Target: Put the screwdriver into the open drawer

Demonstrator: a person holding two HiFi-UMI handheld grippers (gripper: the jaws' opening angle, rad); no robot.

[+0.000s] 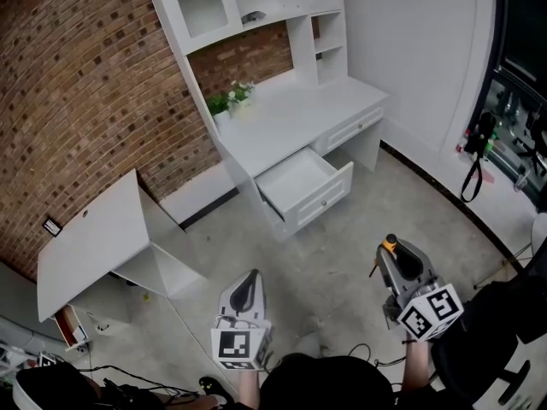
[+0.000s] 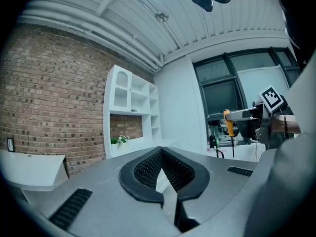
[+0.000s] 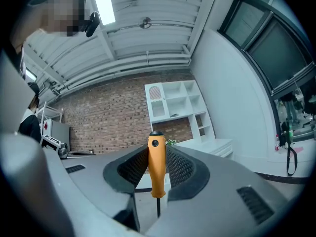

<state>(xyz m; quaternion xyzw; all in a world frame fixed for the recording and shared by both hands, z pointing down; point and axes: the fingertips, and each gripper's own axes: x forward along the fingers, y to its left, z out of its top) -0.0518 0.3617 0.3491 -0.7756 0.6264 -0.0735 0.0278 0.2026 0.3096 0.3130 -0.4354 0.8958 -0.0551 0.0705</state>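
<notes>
**A:** Nearest at the left, the left gripper has its jaws together on nothing. At the right, the right gripper is clamped on the screwdriver. It holds the orange handle upright, and the thin shaft hangs below the pads.

**B:** So the tool is nowhere near its place yet?

**A:** No. Bare floor lies between the grippers and the open drawer. The drawer stands pulled out from the white desk, farther off.

**B:** What could spoil it?

**A:** The handle looks smooth and round, and only two pads pinch it. I'd guess a jolt on the way could make it swivel or slide out onto the floor.

**B:** And at the drawer?

**A:** If the gripper comes in low, the hanging shaft may catch the drawer's front panel and lever the handle loose. If the jaws open before they pass the rim, the screwdriver falls short. If they open from too high, it may bounce out.
</notes>
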